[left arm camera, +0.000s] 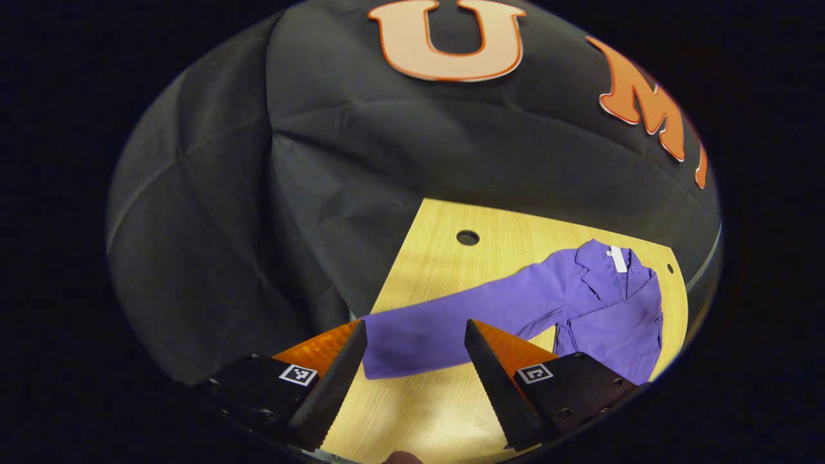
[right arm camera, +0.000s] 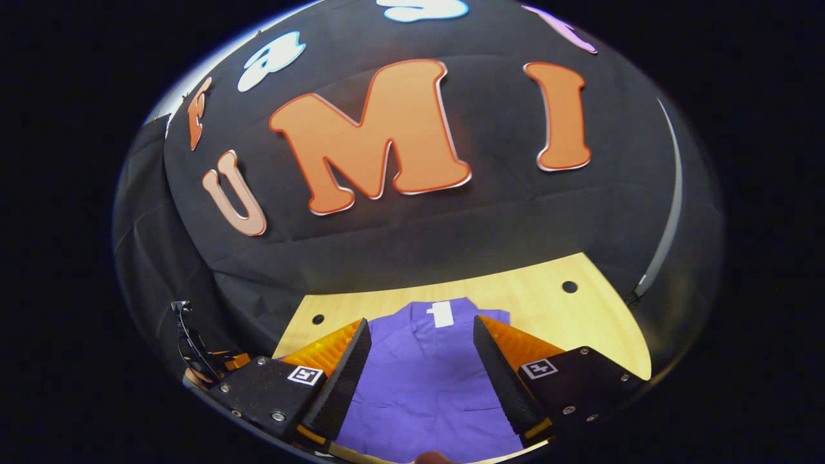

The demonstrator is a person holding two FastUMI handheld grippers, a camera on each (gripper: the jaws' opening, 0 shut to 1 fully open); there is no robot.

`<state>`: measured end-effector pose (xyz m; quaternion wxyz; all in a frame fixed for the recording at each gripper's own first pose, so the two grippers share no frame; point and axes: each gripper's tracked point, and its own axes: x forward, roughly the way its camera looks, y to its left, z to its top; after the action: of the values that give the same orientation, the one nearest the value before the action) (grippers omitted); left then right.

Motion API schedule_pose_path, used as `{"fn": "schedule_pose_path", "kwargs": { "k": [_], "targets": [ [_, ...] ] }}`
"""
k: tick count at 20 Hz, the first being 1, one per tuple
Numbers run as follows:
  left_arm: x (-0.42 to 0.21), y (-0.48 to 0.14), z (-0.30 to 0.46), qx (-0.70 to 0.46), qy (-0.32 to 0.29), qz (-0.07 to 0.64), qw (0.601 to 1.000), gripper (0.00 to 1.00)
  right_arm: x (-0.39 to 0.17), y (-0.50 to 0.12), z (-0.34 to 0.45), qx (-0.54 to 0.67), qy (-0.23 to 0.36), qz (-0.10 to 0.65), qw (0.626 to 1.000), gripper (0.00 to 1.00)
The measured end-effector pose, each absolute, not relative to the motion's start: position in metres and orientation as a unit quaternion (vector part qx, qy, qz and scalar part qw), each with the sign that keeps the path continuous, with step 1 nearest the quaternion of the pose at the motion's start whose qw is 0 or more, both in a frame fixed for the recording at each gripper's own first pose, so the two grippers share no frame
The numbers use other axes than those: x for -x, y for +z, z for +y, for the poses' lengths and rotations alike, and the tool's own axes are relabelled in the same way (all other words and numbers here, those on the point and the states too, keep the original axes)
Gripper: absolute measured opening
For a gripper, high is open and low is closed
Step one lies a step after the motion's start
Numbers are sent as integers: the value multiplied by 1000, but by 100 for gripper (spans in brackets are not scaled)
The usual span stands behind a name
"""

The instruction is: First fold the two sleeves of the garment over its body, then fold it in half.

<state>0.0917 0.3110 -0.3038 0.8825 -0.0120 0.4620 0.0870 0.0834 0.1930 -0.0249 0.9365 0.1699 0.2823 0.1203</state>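
left hand-held gripper (left arm camera: pixel 416 377): fingers spread apart, holding nothing | right hand-held gripper (right arm camera: pixel 422 380): fingers spread apart, holding nothing

Dim booth, table (left arm camera: pixel 515 232) warmly lit from above, strong fisheye bending at edges, sharp focus

A black cloth wall (right arm camera: pixel 451 245) hangs creased and folded behind a pale wooden tabletop (left arm camera: pixel 451 412) with a fine straight grain. The tabletop has small round holes (left arm camera: pixel 467 238) near its far edge, and its far corners look rounded, though the lens bends the edges. A thin pale strip (right arm camera: pixel 670 193) curves down the wall's right side. Soft light falls evenly on the wood.
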Motion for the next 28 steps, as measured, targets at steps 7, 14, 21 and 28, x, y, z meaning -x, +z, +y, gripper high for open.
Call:
{"fn": "schedule_pose_path", "kwargs": {
  "k": [7, 14, 21, 28],
  "targets": [
    [-92, -373, 332, 65, 77, 584, 806, 99, -48, -15, 132, -153, 54, 246, 956, 95],
    [-75, -434, 355, 96, 68, 669, 734, 100, -16, -13, 105, -142, 25, 227, 963, 100],
    [-72, -473, 364, 109, 86, 695, 706, 97, -1, -23, 91, -138, 3, 243, 960, 95],
    [-77, -488, 372, 111, 103, 699, 699, 95, 0, -25, 89, -141, 5, 249, 958, 95]
  ]
}}
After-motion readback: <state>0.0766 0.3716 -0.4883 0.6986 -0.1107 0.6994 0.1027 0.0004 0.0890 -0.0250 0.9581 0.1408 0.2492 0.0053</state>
